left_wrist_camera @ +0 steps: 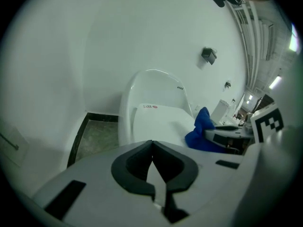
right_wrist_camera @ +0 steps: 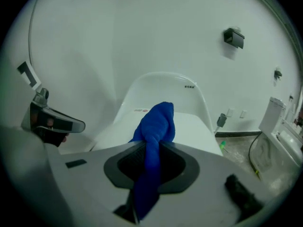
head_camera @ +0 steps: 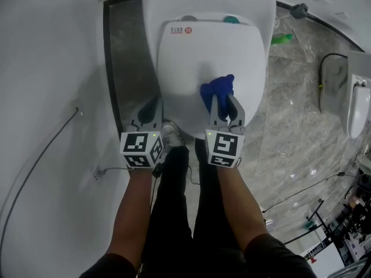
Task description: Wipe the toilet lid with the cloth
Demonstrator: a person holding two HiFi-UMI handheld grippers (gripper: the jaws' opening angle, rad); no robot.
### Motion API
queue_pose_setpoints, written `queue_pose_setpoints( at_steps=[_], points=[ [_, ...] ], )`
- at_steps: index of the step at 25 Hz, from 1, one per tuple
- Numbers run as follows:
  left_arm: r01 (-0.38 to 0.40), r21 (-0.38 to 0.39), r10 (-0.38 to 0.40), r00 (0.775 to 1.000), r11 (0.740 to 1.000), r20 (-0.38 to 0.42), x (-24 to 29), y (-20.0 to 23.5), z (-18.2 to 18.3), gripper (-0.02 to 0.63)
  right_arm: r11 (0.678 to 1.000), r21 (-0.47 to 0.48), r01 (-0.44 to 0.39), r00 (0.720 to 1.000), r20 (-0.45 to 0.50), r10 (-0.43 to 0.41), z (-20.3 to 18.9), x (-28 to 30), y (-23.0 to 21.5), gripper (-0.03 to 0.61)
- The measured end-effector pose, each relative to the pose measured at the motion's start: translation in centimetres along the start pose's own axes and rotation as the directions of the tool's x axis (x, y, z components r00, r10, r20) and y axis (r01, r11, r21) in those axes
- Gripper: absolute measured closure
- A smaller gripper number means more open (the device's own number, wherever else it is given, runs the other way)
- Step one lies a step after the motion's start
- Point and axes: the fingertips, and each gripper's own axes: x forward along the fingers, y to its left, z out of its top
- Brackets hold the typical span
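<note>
At six o'clock on the closed toilet lid, just inside its front edge, I find the right gripper clenched on the blue cloth. The right gripper view shows the fabric pinched between both pads, its bunched end pointing toward twelve o'clock over the lid. Whether the cloth bears on the surface I cannot confirm.

Left gripper: at about eight o'clock of the lid, off its front corner, jaws closed together on nothing.

Assessment: the wiping step is in hand, with the cloth at the front right of the lid. The next move calls for downward pressure and strokes toward twelve and nine o'clock — grip kept firm so the cloth does not pull free.
</note>
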Motion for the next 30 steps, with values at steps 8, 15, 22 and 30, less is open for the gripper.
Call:
queue_pose_setpoints(
  at_steps=[8,15,22,30],
  points=[
    [-0.053,-0.063,0.054,0.999,0.997,0.008,-2.6,3.9,-1.6,0.603,0.982,-0.098,-0.164,0.986,-0.039,0.161,-0.1,1.6,11.7,0.512],
    [-0.062,-0.076,0.062,0.998,0.995,0.001,-3.2,5.3,-2.6,0.603,0.949,-0.266,-0.167,0.984,-0.112,0.141,-2.3,3.6,14.8,0.511],
    [-0.04,-0.059,0.04,0.999,0.997,-0.008,-2.9,4.5,-2.7,0.603,0.962,-0.243,-0.127,0.991,-0.075,0.111,-2.4,3.0,12.5,0.512],
    [-0.011,-0.04,0.011,1.0,0.999,-0.014,-2.0,1.1,-3.4,0.603,0.993,-0.107,-0.044,0.998,-0.046,0.039,-3.5,0.9,4.9,0.512]
  ],
)
